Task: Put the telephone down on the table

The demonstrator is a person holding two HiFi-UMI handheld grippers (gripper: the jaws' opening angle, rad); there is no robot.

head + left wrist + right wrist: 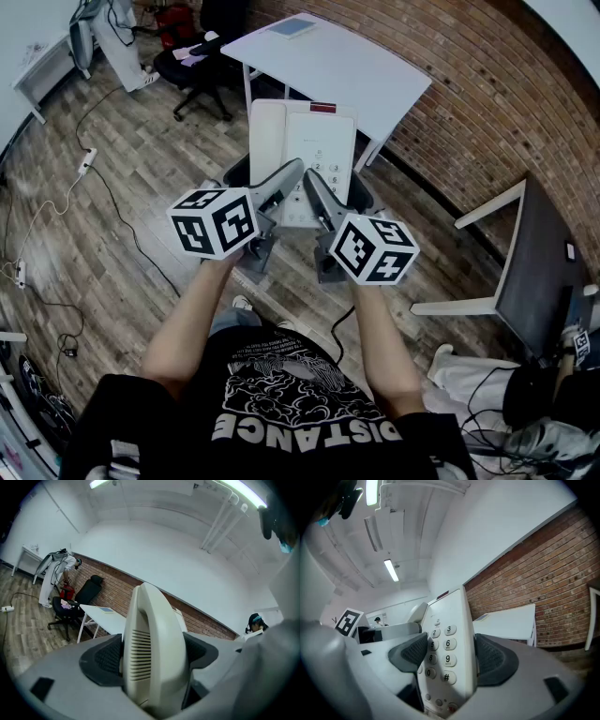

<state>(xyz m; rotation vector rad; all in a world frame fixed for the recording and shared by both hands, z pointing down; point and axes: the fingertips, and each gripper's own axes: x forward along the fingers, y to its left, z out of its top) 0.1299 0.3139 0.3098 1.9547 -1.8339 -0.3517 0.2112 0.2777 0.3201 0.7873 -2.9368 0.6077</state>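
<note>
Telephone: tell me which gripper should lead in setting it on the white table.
Right, narrowly. Both grippers' jaws are shut on the telephone, left gripper on the handset side, right gripper on the keypad side; the white table has its nearest corner beside the keypad side.

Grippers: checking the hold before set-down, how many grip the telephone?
2. The left gripper clamps the telephone's handset side; the right gripper clamps its keypad side.

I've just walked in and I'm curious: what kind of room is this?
Probably an office or lab workroom: a white table beside a brick wall, a black office chair, and a power strip lying on the wooden floor.
</note>
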